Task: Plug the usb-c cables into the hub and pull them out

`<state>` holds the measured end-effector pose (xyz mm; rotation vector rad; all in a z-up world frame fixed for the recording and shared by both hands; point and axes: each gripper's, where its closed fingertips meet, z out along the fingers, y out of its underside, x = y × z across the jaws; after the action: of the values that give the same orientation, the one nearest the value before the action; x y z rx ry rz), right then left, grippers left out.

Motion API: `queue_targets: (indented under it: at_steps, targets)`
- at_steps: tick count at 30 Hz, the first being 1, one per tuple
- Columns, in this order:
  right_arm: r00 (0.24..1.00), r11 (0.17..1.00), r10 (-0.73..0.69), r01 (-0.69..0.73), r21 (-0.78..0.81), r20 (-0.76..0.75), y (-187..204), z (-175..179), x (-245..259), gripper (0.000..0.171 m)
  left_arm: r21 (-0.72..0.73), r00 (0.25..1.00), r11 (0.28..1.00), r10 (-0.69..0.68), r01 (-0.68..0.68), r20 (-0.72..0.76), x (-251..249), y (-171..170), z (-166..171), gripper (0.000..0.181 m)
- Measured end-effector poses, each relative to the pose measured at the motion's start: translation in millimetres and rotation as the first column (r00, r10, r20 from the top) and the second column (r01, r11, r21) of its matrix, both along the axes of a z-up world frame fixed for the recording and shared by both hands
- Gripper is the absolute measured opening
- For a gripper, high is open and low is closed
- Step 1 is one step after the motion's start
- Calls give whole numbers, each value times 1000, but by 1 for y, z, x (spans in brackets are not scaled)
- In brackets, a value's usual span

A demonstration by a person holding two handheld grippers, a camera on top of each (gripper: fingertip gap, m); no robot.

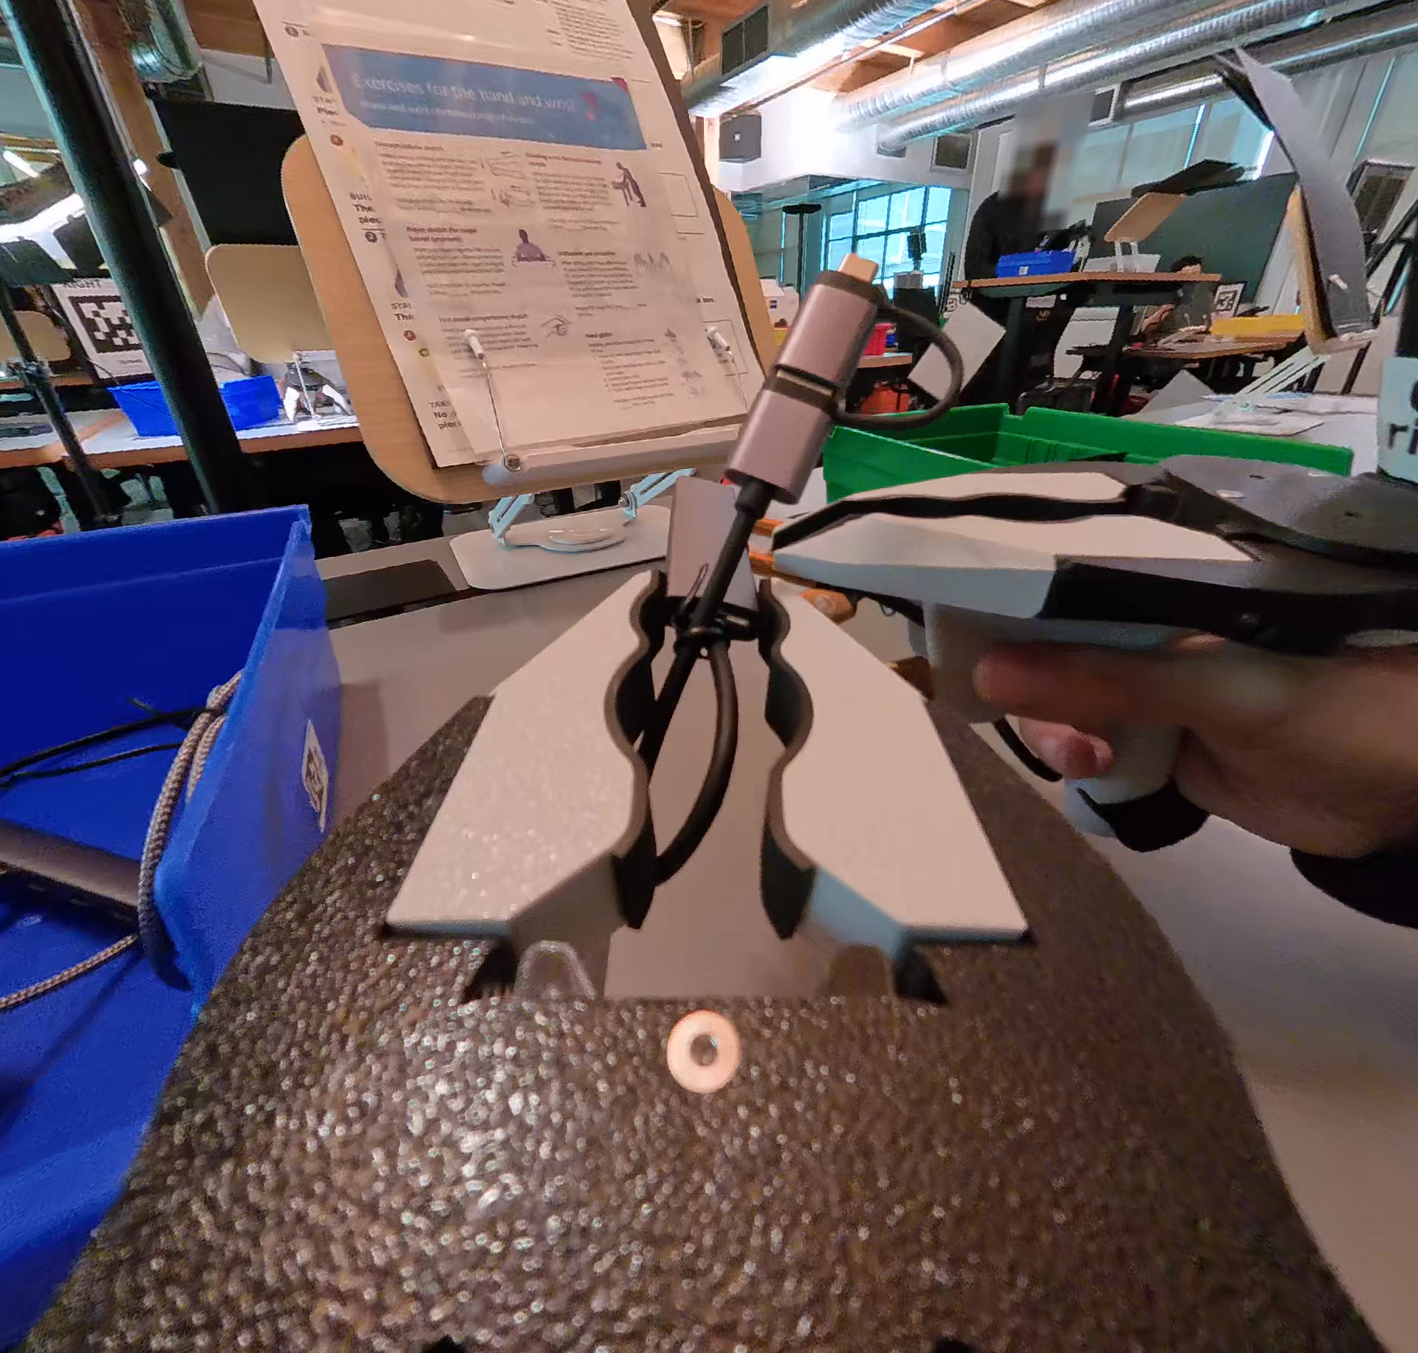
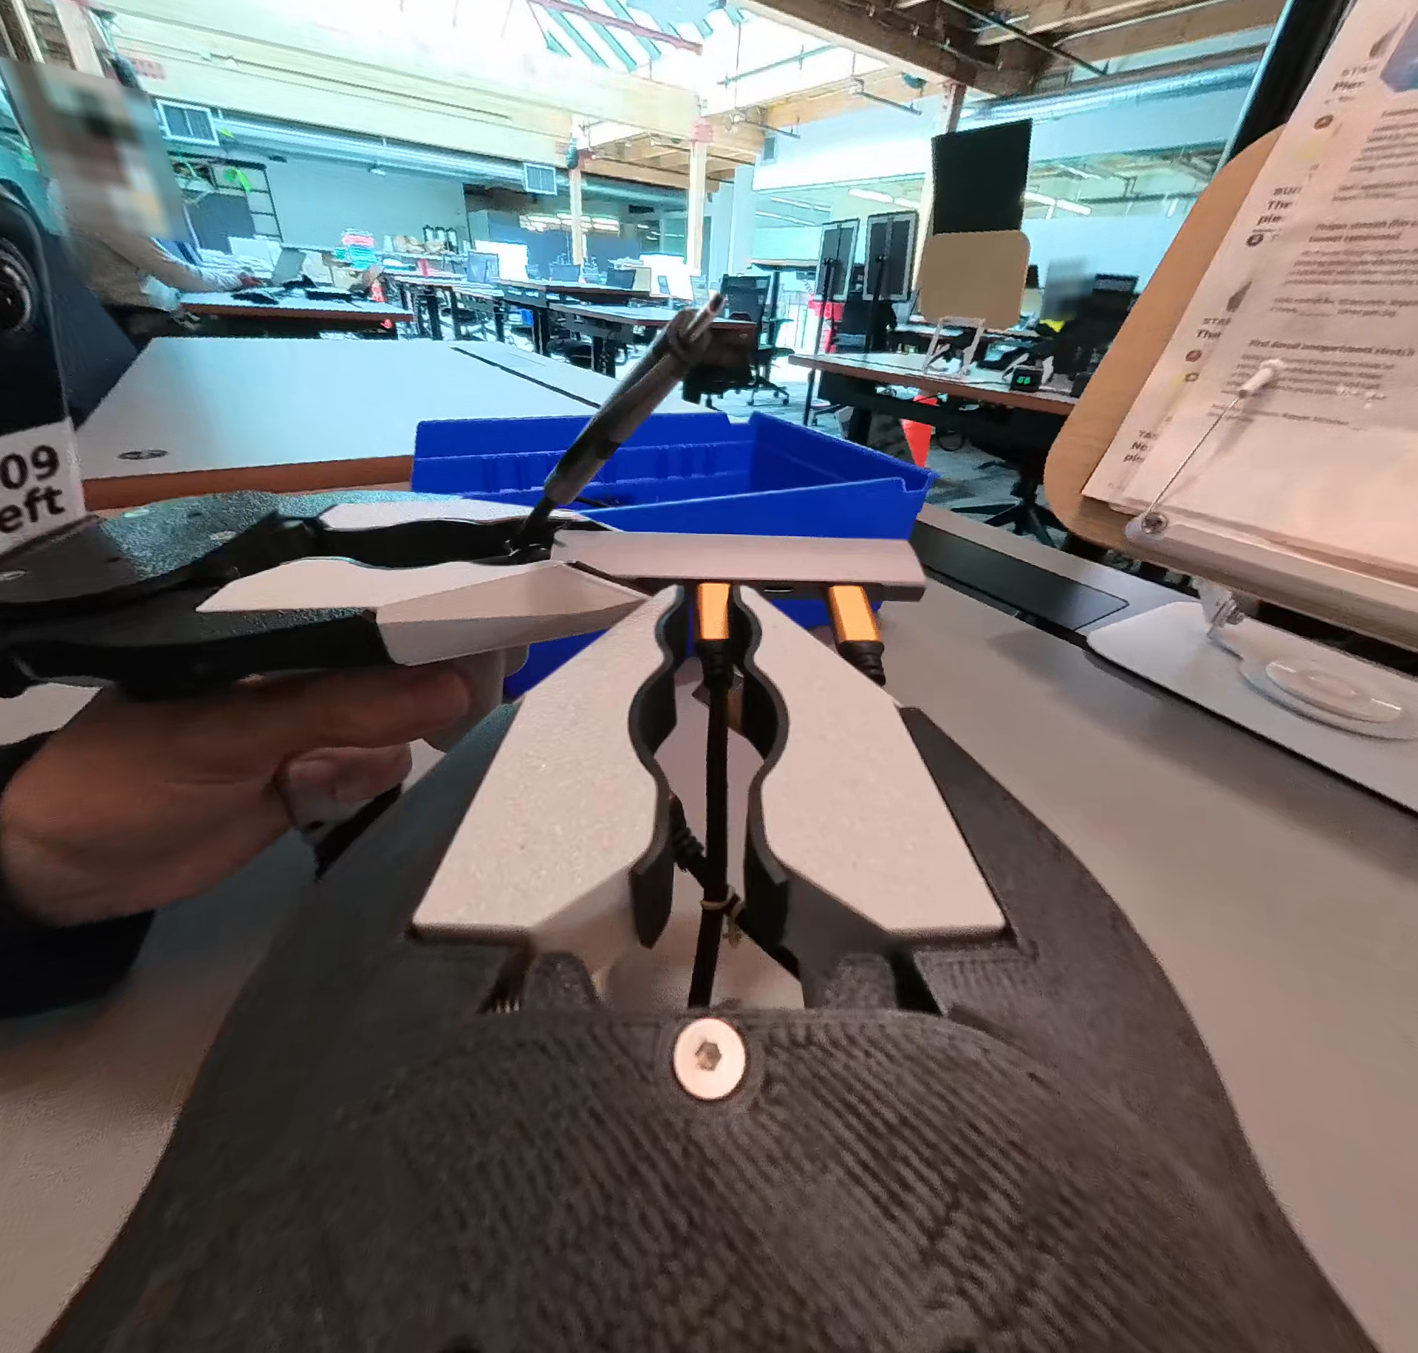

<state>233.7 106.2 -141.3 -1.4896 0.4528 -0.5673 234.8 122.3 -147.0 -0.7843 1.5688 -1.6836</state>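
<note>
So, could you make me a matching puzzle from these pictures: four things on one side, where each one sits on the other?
Things
1. hub
2. grey plug
3. blue bin
4. orange plug

Places
A. between the fingers of the right gripper, pushed into the hub
B. sticking up in the air, plugged into nothing
C. pinched by the left gripper
D. on the left gripper's left, with a braided cable inside

Pairs: 1-C, 2-B, 3-D, 4-A

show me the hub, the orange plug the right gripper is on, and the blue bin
hub (image 2: 767,558), right wrist view, its grey top face
orange plug (image 2: 713,610), right wrist view, its shell
blue bin (image 2: 806,464), right wrist view, its side wall
</note>
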Motion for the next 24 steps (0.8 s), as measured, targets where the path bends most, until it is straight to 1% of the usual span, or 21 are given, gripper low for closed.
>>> queue_targets:
  at_steps: [2, 3, 4, 6, 7, 11, 14, 18, 24]
  targets:
    - [1000, 1000, -10, 10, 13, -1, -3, 0, -2, 11, 23, 1000, 1000, 7, -8, 19, -1, -1, 1, 22]
    - [999, 999, -33, 34, -12, 4, -5, -3, -1, 19, 29, 999, 999, 16, -16, 30, -2, 0, 2, 22]
    - [999, 997, -49, 50, -55, 8, -6, -8, 0, 23, 29, 999, 999, 22, -23, 35, -2, 1, 3, 22]
    - [998, 995, -50, 52, -80, 24, -4, -12, -2, 26, 13, 999, 1000, 24, -24, 23, -1, 2, 2, 22]
    - [999, 997, -24, 25, -67, 24, 0, -11, -6, 24, 5, 1000, 1000, 19, -19, 22, -1, 3, 2, 22]
    - [998, 998, -65, 65, -25, 26, -5, -6, -4, 11, -40, 1000, 999, -5, 6, 16, -3, 1, 4, 22]
    - [997, 998, -65, 65, -9, 31, -5, -5, -4, 10, -61, 1000, 998, -14, 15, 10, -4, 1, 4, 22]
    - [993, 996, -91, 92, -7, 75, -5, -1, -4, 10, -90, 1000, 996, -22, 22, 1, -3, 1, 6, 22]
    - [993, 995, -85, 81, 52, 82, -3, 6, -6, 11, -135, 998, 989, -58, 58, 4, -6, 1, 9, 21]
